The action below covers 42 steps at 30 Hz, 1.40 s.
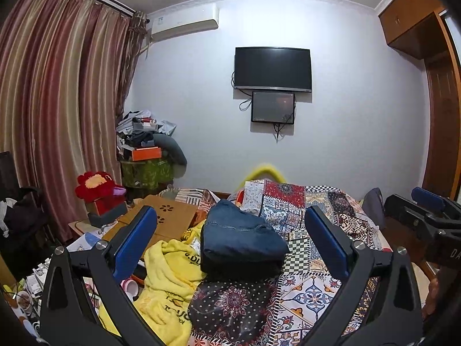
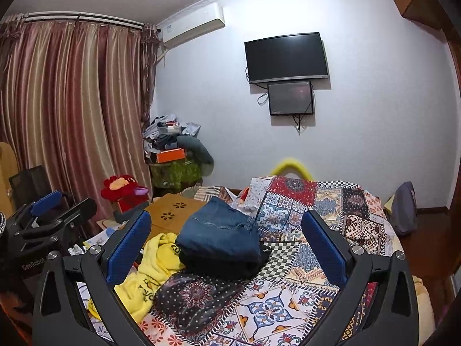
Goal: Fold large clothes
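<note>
Your left gripper (image 1: 230, 239) has its blue-padded fingers spread wide apart, holding nothing; your right gripper (image 2: 226, 242) is just the same, wide and empty. The folded jeans (image 1: 242, 239) sit dead ahead at 12 o'clock from both, a thick denim bundle resting on the patchwork quilt (image 1: 317, 288), apart from either set of pads. At 9 o'clock of the jeans a fluffy yellow garment (image 1: 170, 271) with black lettering lies crumpled, touching the denim's edge. At 11 o'clock a flat wooden board (image 1: 170, 216) with flower-shaped cut-outs lies on the bed, and beyond it a red plush toy (image 1: 98, 186) sits by the striped satin curtain (image 1: 57, 101). At 12 o'clock high, two dark screens (image 1: 272, 67) hang on the wall.
</note>
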Each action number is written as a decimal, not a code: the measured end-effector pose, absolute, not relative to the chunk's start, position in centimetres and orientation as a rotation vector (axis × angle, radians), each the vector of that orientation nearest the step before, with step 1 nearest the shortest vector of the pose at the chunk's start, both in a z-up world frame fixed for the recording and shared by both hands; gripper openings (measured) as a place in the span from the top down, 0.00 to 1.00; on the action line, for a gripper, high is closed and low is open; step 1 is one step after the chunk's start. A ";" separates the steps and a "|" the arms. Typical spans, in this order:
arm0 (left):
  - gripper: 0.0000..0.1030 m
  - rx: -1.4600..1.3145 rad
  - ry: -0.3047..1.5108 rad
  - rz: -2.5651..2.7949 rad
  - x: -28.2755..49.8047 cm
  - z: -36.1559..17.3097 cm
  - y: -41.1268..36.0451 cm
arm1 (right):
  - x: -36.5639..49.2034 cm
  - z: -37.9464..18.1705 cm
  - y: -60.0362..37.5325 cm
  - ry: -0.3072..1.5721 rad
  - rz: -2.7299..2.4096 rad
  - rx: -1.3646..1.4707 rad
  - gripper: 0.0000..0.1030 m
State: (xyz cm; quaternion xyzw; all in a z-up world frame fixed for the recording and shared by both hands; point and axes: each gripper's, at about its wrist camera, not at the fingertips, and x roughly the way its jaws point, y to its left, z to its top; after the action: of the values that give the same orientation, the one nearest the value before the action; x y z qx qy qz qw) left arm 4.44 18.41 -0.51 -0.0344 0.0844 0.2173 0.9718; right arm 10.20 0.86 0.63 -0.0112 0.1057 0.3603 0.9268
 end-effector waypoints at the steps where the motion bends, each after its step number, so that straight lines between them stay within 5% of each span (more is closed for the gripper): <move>1: 0.00 -0.070 0.172 0.438 4.5 -0.5 18.4 | 10.2 0.7 0.8 0.218 0.739 -0.022 0.00; 42: 0.00 -0.073 0.202 0.352 5.1 -0.9 18.3 | 10.6 0.9 0.5 0.223 0.733 -0.001 0.00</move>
State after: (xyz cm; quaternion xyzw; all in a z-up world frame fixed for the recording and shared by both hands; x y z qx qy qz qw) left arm 5.12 18.31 -0.93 -0.0363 0.1001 0.1746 0.9789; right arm 10.65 0.53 0.85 -0.0007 0.1089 0.3575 0.9275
